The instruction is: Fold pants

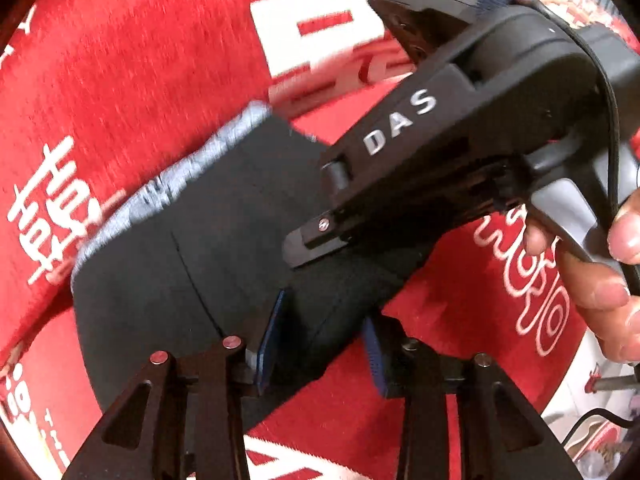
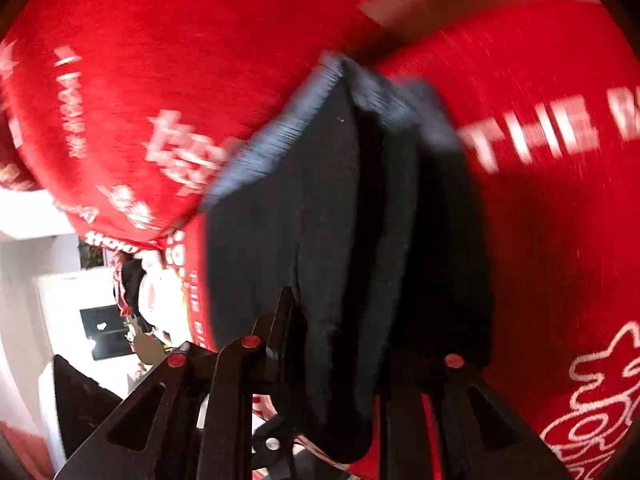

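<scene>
Pants (image 1: 180,248), dark and bunched, hang over the red blanket (image 1: 120,80) toward ten o'clock, my left gripper (image 1: 320,344) and right gripper (image 2: 340,344) both pinching them between narrow jaws mid-fold; next I lay them flat

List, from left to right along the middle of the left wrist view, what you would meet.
Red blanket with white print → grey ribbed waistband → black pants → the right hand-held gripper, marked DAS, reaching in over the cloth → the person's fingers on its handle.
</scene>
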Demonstrator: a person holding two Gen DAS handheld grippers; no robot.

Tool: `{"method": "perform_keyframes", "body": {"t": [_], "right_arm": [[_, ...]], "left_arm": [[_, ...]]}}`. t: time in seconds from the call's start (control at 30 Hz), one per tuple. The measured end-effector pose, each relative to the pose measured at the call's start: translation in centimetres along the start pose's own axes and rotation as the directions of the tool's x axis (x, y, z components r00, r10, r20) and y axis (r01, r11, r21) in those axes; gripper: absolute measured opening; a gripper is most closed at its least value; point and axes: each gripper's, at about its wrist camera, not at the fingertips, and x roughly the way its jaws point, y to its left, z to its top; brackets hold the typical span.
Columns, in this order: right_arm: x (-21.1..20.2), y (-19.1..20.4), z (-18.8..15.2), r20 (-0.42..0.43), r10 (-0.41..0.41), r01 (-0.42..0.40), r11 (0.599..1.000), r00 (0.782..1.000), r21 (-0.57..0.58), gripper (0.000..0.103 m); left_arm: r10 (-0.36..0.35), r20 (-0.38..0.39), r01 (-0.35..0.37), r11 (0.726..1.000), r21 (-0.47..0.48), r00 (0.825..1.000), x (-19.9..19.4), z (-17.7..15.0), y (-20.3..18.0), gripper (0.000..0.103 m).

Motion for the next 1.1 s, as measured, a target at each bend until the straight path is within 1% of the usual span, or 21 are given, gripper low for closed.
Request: {"method": "perform_keyframes", "body": {"t": [0.03, 0.07, 0.1, 0.2, 0.23, 0.27, 0.3, 0.33, 0.37, 0.47, 0.5, 0.53, 0.6, 0.67, 0.73, 0.83, 0.87, 0.9, 0.97, 1.07, 1.1], "right_arm": [[0.5, -0.8, 0.0, -0.006, 0.038, -0.038, 0.999, 0.999, 0.018, 0.022], [0.6, -1.1, 0.3, -0.006, 0.062, -0.062, 0.998, 0.998, 0.028, 0.022], [0.6, -1.3, 0.2, -0.004, 0.076, -0.076, 0.997, 0.997, 0.031, 0.025], [0.0, -1.4, 0.3, -0.012, 0.083, -0.083, 0.996, 0.996, 0.028, 0.027], [-0.1, -1.2, 0.3, -0.016, 0.073, -0.073, 0.997, 0.997, 0.025, 0.028], [-0.6, -1.4, 0.2, -0.018, 0.066, -0.066, 0.998, 0.998, 0.024, 0.033], [-0.9, -1.2, 0.2, -0.015, 0.05, -0.05, 0.999, 0.999, 0.02, 0.04], [-1.3, -0.9, 0.1, -0.003, 0.036, -0.036, 0.999, 0.999, 0.012, 0.044], [-1.7, -0.8, 0.4, 0.011, 0.022, -0.023, 1.0, 1.0, 0.005, 0.05], [-3.9, -0.6, -0.3, 0.075, -0.053, 0.053, 0.999, 0.996, -0.004, 0.053], [-4.6, -0.7, -0.6, 0.091, -0.067, 0.067, 0.998, 0.994, -0.001, 0.053], [-5.1, -0.7, -0.8, 0.103, -0.062, 0.062, 0.998, 0.993, 0.006, 0.053], [-6.1, -1.0, -1.2, 0.122, -0.031, 0.029, 0.999, 0.992, 0.021, 0.054], [-6.8, -1.5, -1.4, 0.134, 0.057, -0.064, 0.997, 0.989, 0.048, 0.054], [-6.9, -1.7, -1.2, 0.133, 0.112, -0.123, 0.99, 0.985, 0.075, 0.055], [-6.0, -1.6, -0.8, 0.115, 0.096, -0.105, 0.992, 0.989, 0.077, 0.061], [-5.5, -1.8, -0.6, 0.1, 0.105, -0.114, 0.989, 0.989, 0.089, 0.066], [-5.3, -2.0, -0.5, 0.095, 0.122, -0.132, 0.986, 0.988, 0.107, 0.07], [-5.1, -2.3, -0.5, 0.101, 0.155, -0.169, 0.976, 0.983, 0.139, 0.073], [-5.4, -3.6, -0.6, 0.11, 0.201, -0.219, 0.958, 0.973, 0.187, 0.084], [-5.4, -3.9, -0.7, 0.11, 0.216, -0.234, 0.951, 0.97, 0.203, 0.084]], "left_arm": [[0.0, 0.004, 0.0, 1.0, -0.001, 1.0, -0.3, -0.2, 0.1, 0.046], [0.004, 0.003, -0.004, 1.0, -0.005, 1.0, -0.6, -0.3, 0.3, 0.063], [0.013, 0.0, -0.013, 1.0, -0.022, 1.0, -1.0, -0.4, 0.8, 0.076], [0.011, 0.002, -0.011, 0.997, -0.071, 1.0, -2.7, -0.8, 2.8, 0.076], [0.037, 0.0, -0.037, 0.996, -0.081, 0.999, -3.2, -0.8, 3.6, 0.076], [0.062, -0.001, -0.062, 0.994, -0.093, 0.998, -3.5, -0.9, 4.3, 0.076], [0.086, -0.004, -0.086, 0.989, -0.119, 0.996, -3.8, -0.9, 5.4, 0.076], [0.102, -0.011, -0.103, 0.983, -0.153, 0.995, -3.9, -0.9, 6.5, 0.076], [0.118, -0.022, -0.12, 0.973, -0.195, 0.993, -3.9, -0.9, 7.7, 0.076], [0.145, -0.08, -0.163, 0.939, -0.303, 0.986, -3.2, -0.7, 10.7, 0.076], [0.157, -0.109, -0.185, 0.924, -0.335, 0.982, -2.7, -1.0, 11.6, 0.076], [0.168, -0.132, -0.205, 0.909, -0.362, 0.977, -2.3, -1.4, 12.5, 0.076], [0.181, -0.158, -0.23, 0.889, -0.397, 0.971, -2.1, -2.2, 13.4, 0.076], [0.178, -0.176, -0.237, 0.878, -0.416, 0.968, -1.4, -2.7, 13.8, 0.076], [0.173, -0.187, -0.238, 0.872, -0.427, 0.967, -1.0, -2.9, 13.8, 0.076], [0.171, -0.191, -0.24, 0.865, -0.442, 0.967, -0.9, -3.0, 13.7, 0.076], [0.168, -0.19, -0.238, 0.863, -0.446, 0.967, -0.9, -3.1, 13.7, 0.076], [0.165, -0.188, -0.234, 0.863, -0.449, 0.968, -1.0, -3.1, 13.7, 0.076], [0.162, -0.186, -0.23, 0.864, -0.448, 0.969, -1.0, -3.3, 13.6, 0.076], [0.159, -0.185, -0.227, 0.866, -0.445, 0.97, -1.1, -3.3, 13.6, 0.076], [0.159, -0.186, -0.228, 0.865, -0.447, 0.97, -1.2, -3.4, 13.6, 0.076]]}}
